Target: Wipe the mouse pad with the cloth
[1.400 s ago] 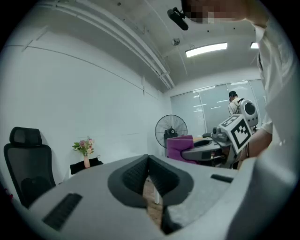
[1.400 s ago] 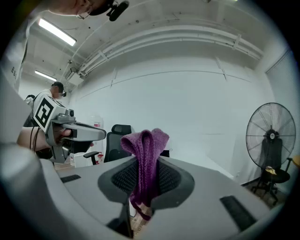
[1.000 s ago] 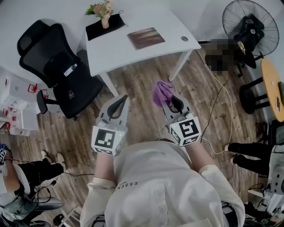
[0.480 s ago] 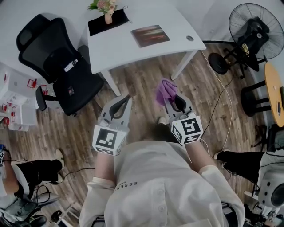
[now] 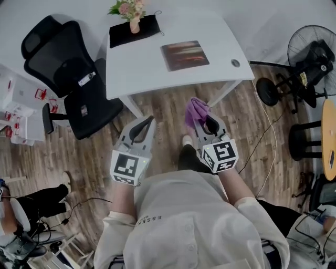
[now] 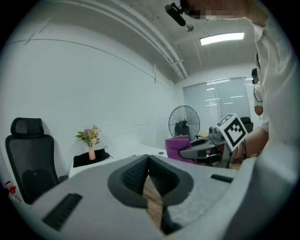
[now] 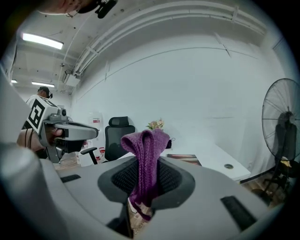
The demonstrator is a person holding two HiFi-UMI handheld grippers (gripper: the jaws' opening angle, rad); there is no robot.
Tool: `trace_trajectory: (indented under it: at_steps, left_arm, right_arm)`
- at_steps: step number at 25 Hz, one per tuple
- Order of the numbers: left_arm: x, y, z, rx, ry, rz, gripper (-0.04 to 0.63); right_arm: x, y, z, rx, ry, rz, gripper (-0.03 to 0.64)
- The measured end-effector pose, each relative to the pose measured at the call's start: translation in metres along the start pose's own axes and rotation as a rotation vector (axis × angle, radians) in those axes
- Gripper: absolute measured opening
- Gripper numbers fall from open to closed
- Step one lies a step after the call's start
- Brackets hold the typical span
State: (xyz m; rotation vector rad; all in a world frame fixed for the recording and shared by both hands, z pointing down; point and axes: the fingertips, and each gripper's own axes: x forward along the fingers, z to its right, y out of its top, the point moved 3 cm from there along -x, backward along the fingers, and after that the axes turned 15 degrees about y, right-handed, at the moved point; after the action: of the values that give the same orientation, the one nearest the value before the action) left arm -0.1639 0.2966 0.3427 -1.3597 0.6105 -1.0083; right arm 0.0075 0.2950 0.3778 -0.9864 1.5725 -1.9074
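Note:
A dark reddish mouse pad [image 5: 185, 55] lies on the white table [image 5: 142, 58] ahead of me; it shows small in the right gripper view as the mouse pad [image 7: 183, 159]. My right gripper [image 5: 198, 122] is shut on a purple cloth [image 5: 195, 110], which bunches above the jaws as the cloth [image 7: 146, 154]. The left gripper [image 5: 147, 123] is shut with nothing in it, level with the right one over the wooden floor, short of the table. The left gripper view catches the cloth [image 6: 177, 147] and the right gripper [image 6: 187, 153].
A black office chair [image 5: 65, 79] stands left of the table. A vase of flowers [image 5: 128, 11] sits on a black mat [image 5: 136, 30] at the table's far left. A standing fan [image 5: 310, 60] and a round stool [image 5: 331, 142] are on the right. Cables run across the floor.
The table and mouse pad have come nearer in the head view as the person walks forward. Both grippers keep their pose, and the cloth stays clamped.

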Motion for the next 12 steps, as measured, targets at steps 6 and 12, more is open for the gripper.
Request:
trace_trajectory:
  at_steps: [6,12]
  left_arm:
    - [0.081,0.011,0.006,-0.049,0.098,-0.055,0.0]
    - [0.146,0.021,0.016,-0.07,0.159,-0.08,0.0]
  right_arm:
    - [0.028,0.013,0.083,0.011,0.081,-0.053,0.089]
    - [0.05,0.017,0.152,0.009,0.149,-0.078,0.089]
